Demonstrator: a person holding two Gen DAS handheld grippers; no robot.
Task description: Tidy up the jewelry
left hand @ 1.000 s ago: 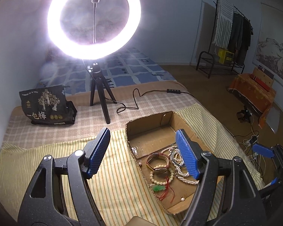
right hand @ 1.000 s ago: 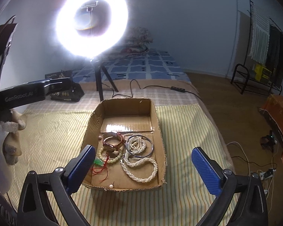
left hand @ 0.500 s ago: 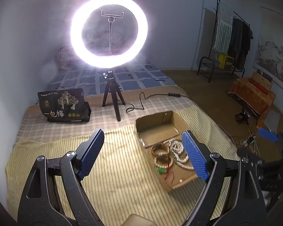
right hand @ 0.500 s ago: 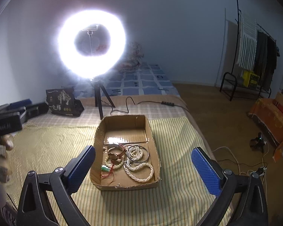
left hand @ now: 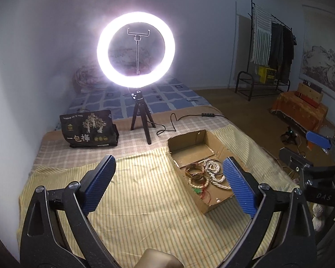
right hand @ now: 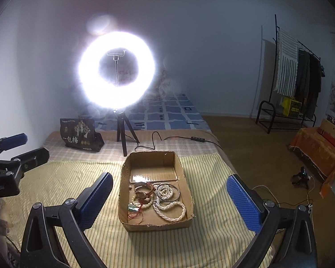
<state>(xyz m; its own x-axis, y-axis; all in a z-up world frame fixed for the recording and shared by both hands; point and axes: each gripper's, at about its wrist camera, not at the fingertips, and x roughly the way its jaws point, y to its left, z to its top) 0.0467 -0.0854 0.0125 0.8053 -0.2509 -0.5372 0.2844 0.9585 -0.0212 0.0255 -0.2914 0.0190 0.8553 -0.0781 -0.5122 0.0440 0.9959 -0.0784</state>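
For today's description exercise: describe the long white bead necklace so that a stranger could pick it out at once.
Find the open cardboard box on the yellow striped cloth, in front of the ring light. The long white bead necklace lies in the box's near right corner. Unlike the metal bangle just behind it, it is a loose, looping strand of pale round beads.

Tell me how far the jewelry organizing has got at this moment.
Done: the pearl necklace, watch, bead bracelet and bangles all lie inside the cardboard box on the striped cloth. In hand: nothing; the left gripper, whose jaws have just been opening, and the right gripper are both open and empty. Left: no loose pieces visible outside the box.
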